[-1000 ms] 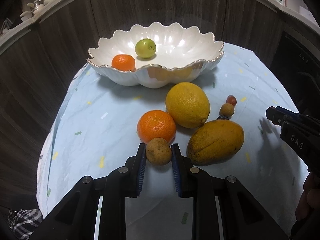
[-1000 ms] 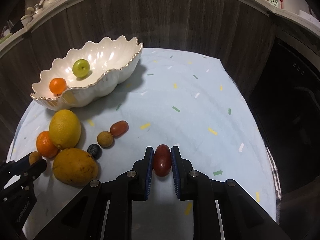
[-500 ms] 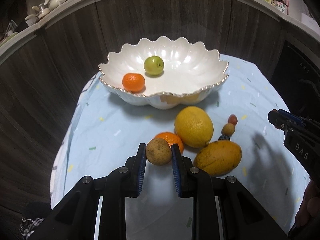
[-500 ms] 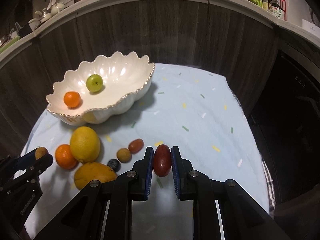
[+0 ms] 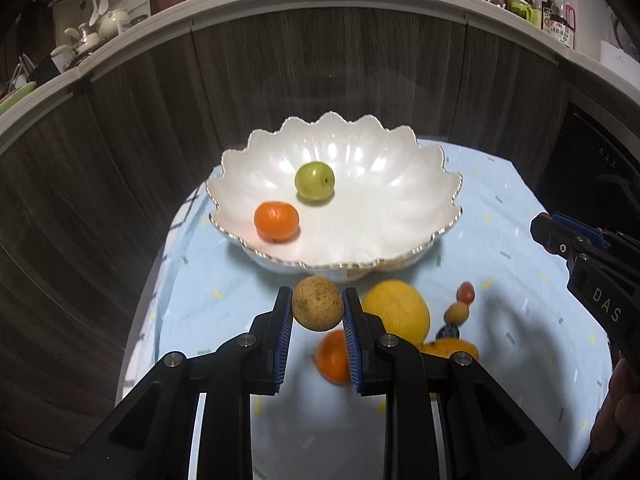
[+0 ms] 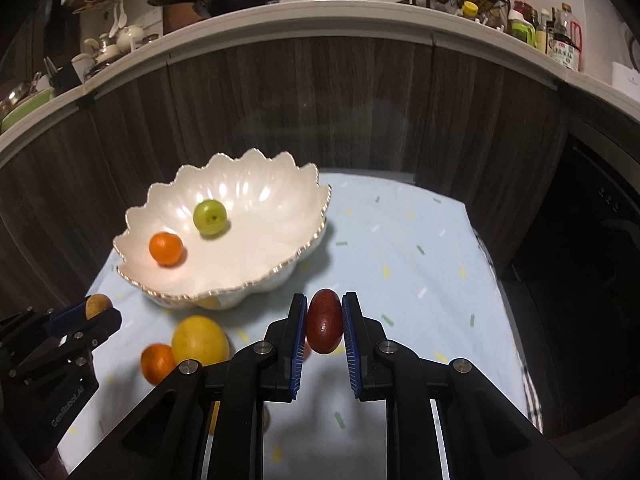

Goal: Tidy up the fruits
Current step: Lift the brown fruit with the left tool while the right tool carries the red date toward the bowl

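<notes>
Both fruits have come up off the blue-clothed table since a moment ago: my left gripper [image 5: 317,312] pinches the brown fruit [image 5: 318,309] and my right gripper [image 6: 324,327] the dark red fruit [image 6: 324,326], both nearing the bowl's [image 5: 400,220] near rim for dropping in.

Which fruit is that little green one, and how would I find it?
Find the white scalloped bowl on the blue tablecloth. Two fruits lie inside; the green fruit sits nearer the centre, behind the small orange. It is the only green fruit in sight.
</notes>
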The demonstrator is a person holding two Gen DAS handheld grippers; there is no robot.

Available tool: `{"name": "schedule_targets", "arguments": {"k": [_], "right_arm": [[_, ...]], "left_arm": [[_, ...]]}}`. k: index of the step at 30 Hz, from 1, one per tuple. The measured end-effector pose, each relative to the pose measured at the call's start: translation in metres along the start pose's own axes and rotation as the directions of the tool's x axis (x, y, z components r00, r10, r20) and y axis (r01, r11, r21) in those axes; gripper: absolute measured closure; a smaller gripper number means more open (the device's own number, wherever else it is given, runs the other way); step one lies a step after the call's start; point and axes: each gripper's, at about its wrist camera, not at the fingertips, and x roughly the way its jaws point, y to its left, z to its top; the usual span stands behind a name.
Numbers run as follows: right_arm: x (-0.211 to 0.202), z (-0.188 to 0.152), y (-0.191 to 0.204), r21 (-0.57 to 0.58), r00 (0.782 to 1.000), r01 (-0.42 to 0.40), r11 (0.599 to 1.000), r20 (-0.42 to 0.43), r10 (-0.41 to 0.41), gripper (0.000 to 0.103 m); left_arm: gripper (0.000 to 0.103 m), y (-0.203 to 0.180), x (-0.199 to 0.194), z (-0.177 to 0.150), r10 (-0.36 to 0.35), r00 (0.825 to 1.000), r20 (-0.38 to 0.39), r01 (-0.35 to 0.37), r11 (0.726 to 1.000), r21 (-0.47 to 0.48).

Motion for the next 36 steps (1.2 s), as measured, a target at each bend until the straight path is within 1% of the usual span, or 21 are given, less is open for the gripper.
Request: {"name": "schedule_targets", "arguments": {"k": [6,10,18,25,36], "right_arm": [[0.005,0.016,0.005,-0.013,1.0,-0.013,1.0,0.024,0.013,0.084],[0.01,0.025,0.006,-0.018,0.999,-0.026,0.999,0.034,0.027,0.084],[0.023,0.04,0.012,-0.022,0.998,-0.047,0.999,0.04,0.047,0.084],[0.039,0.05,0.019,-0.025,0.997,-0.071,0.997,0.027,0.072,0.084],[0.07,0.052,0.032,-0.026,0.993,-0.115,0.993,-0.035,0.114,0.084]], "left_arm": [[0.078,0.005,0.002,0.014,-0.001,1.0,0.021,0.002,1.0,-0.005],[0.078,0.005,0.005,0.023,0.003,0.999,0.046,-0.003,1.0,0.01],[0.078,0.01,0.017,0.037,-0.008,0.999,0.05,0.008,1.0,-0.004],[0.078,0.015,0.031,0.046,-0.025,0.999,0.039,0.025,1.0,-0.009],[0.078,0.025,0.056,0.051,-0.049,0.999,0.009,0.049,0.998,-0.025]]}}
